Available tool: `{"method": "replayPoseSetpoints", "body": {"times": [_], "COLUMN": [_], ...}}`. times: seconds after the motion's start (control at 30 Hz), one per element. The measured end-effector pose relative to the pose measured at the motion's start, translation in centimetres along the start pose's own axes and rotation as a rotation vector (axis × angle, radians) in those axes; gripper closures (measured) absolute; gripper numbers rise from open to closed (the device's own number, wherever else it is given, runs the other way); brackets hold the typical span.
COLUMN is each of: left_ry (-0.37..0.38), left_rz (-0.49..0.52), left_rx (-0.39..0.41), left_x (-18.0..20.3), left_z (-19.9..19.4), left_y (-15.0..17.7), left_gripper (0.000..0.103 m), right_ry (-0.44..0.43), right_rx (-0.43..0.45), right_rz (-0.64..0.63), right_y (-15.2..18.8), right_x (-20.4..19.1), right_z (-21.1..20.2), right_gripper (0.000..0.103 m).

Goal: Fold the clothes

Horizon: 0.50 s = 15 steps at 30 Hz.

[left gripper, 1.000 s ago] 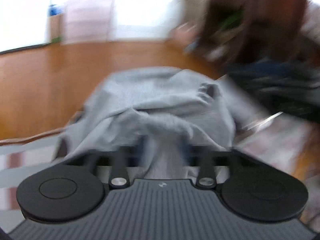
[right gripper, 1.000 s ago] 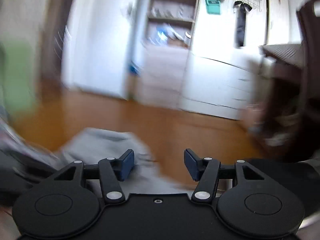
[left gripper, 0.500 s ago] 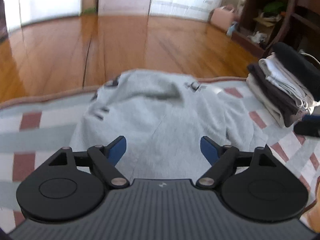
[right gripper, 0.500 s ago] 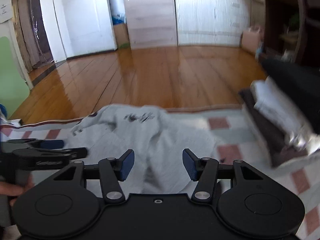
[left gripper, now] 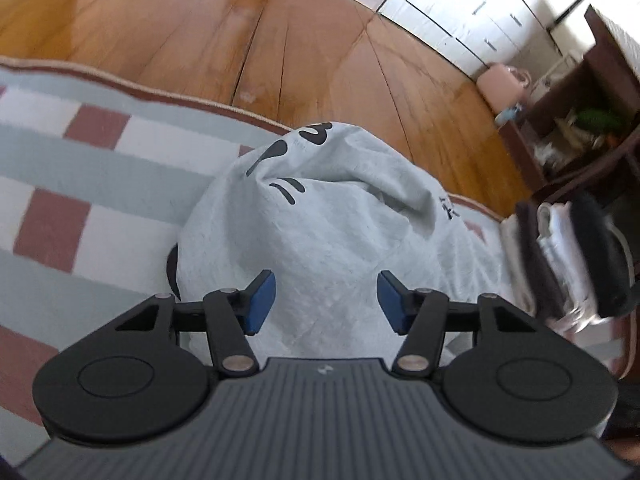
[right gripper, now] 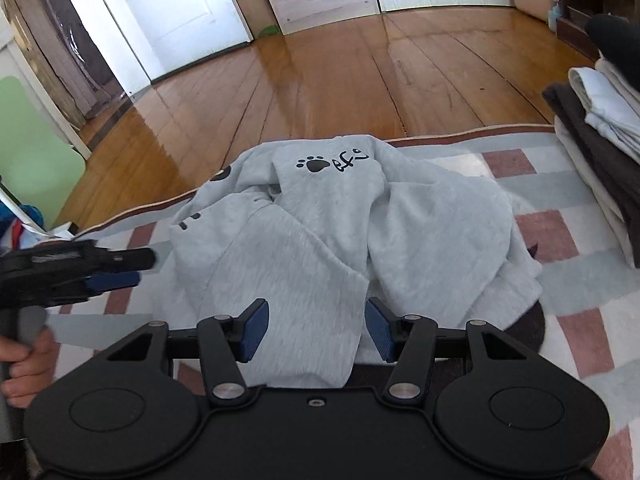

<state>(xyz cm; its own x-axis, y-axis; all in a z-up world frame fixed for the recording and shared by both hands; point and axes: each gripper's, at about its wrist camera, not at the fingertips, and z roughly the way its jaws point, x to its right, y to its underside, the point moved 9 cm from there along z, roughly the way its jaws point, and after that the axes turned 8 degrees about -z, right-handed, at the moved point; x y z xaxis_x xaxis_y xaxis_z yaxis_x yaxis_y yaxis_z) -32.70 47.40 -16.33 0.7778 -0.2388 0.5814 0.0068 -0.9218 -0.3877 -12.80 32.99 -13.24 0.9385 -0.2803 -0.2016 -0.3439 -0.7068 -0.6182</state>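
A light grey garment with black paw and whisker prints lies crumpled on the checked rug. My left gripper hovers over its near part, and its jaws are closing. The cloth lies below the blue pads, which do not press on it. In the right wrist view the same garment fills the middle. My right gripper stands open above its near edge, holding nothing. The left gripper shows at the garment's left side, with a hand on its handle.
A stack of folded clothes sits on the rug to the right of the garment, also in the left wrist view. Polished wooden floor lies beyond the rug. A dark shelf and a pink case stand far right.
A second ago the garment hung over my left gripper. It now lies on the rug, let go. The left jaws opened wide, then narrowed. Both grippers sank toward the cloth and rolled.
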Motion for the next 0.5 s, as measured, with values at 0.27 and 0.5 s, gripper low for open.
{"method": "replayPoseSetpoints", "body": {"times": [0.27, 0.5], "left_ry": [0.026, 0.084], "left_rz": [-0.026, 0.03], "left_rx": [-0.081, -0.13], "left_x": [-0.6, 1.6], "left_z": [1.8, 2.6], "left_y": [0.6, 1.8], "left_gripper": [0.048, 0.049], "right_ry": [0.086, 0.11], "right_rx": [-0.023, -0.108], "right_rz": [-0.154, -0.217], "right_y": [-0.3, 1.4], "right_x": [0.0, 1.6], "right_z": [4.2, 8.1], "right_gripper": [0.044, 0.1]}}
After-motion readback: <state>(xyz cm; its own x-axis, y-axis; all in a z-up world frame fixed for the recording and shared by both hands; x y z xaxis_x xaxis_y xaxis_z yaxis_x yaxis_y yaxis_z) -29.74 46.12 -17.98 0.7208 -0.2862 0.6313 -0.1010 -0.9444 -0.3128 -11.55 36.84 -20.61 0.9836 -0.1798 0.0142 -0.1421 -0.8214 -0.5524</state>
